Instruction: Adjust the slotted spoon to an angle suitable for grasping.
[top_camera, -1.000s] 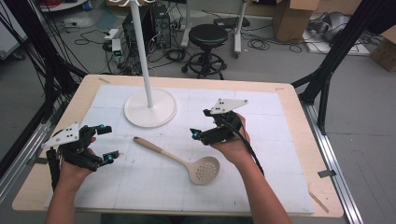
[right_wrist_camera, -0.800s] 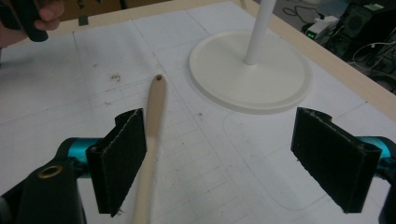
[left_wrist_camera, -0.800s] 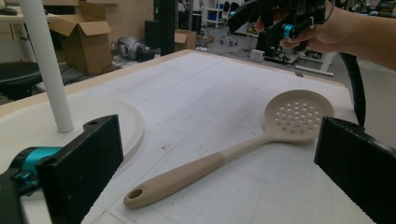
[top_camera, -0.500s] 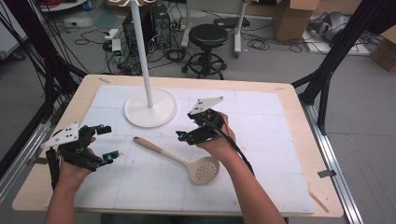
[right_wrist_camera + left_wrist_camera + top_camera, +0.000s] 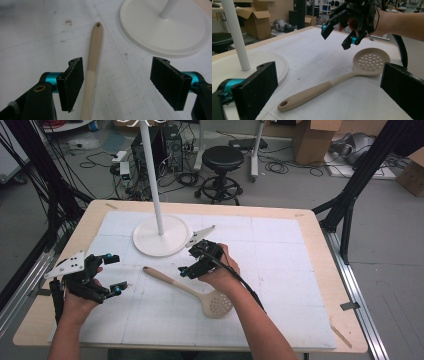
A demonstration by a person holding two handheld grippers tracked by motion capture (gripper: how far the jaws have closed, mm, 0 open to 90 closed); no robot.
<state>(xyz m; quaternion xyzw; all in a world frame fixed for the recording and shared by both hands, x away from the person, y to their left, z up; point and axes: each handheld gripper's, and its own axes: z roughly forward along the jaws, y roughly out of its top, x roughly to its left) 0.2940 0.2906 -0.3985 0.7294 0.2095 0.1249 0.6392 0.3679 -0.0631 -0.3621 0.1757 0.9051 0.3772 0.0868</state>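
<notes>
Beige slotted spoon (image 5: 192, 290) flat on the white mat (image 5: 280, 285) of the bench (image 5: 320, 250), handle end toward the white round stand base (image 5: 161, 236), perforated bowl toward the person's side. Right claw (image 5: 192, 261) poised over the handle's middle stretch, spread wide, empty, apart from the spoon. From the right gripper view: handle (image 5: 93, 62) running up between the two black jaws, just beside the left-hand one, far from the right-hand one, hanging hole at its far tip; no contact to be seen. Stand base (image 5: 165, 27) beyond the right-hand jaw, white pole rising from it.

Left claw (image 5: 114, 272) near the bench's left edge, well apart from the spoon, also spread wide and holding nothing. From the left gripper view: spoon (image 5: 332, 82) lying across the gap between the jaws, farther off on the mat, handle tip nearer, bowl farther. Right claw (image 5: 338, 33) hanging above the spoon there, blue-tipped jaws parted, right hand (image 5: 372, 21) behind it. Stand pole (image 5: 235, 35) at left, cardboard boxes (image 5: 257, 20) on the floor beyond the bench.
</notes>
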